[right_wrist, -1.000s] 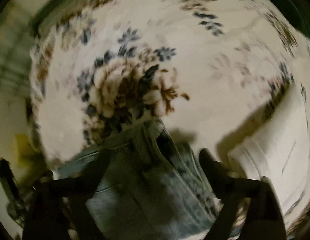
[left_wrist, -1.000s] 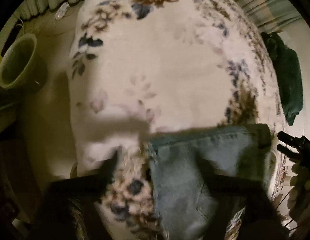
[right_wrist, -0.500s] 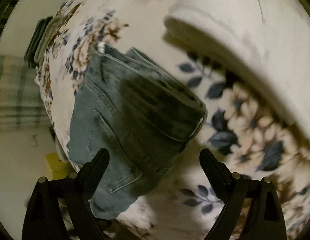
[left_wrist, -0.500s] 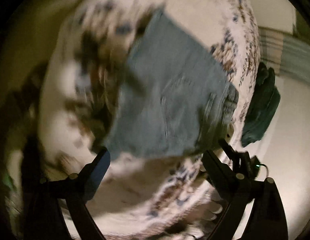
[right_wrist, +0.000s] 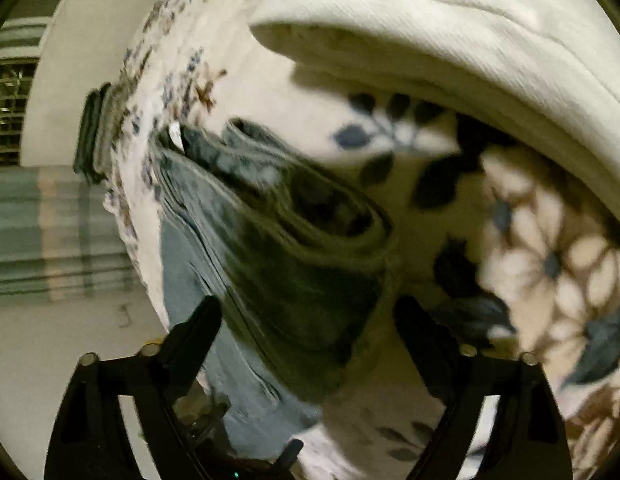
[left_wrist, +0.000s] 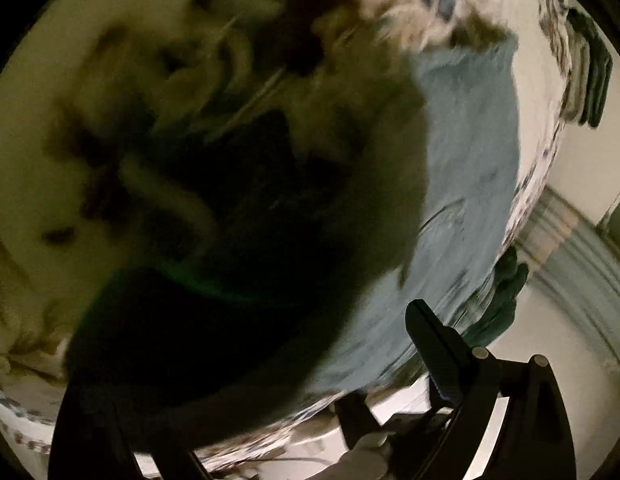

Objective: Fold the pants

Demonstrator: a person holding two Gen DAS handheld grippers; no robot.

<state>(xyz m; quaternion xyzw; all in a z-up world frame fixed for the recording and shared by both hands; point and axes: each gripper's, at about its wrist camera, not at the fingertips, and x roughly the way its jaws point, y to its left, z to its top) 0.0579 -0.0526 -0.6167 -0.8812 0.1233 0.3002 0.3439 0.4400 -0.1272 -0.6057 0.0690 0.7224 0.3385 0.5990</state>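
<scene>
**Jeans folded, both tools off the cloth**

Jaws of the right gripper stood wide, holding nothing, above the folded jeans near the floral blanket's edge, probably released. Left gripper too gaped empty; beyond, a white pillow.

Bedcover: we see a white blanket printed with blue and brown flowers, spread across the surface.
Bedding: we find a thick cream roll lying on it, along the top.
Edge: we spot a dark green garment hanging over the far side.
Background: we note a striped curtain.
</scene>
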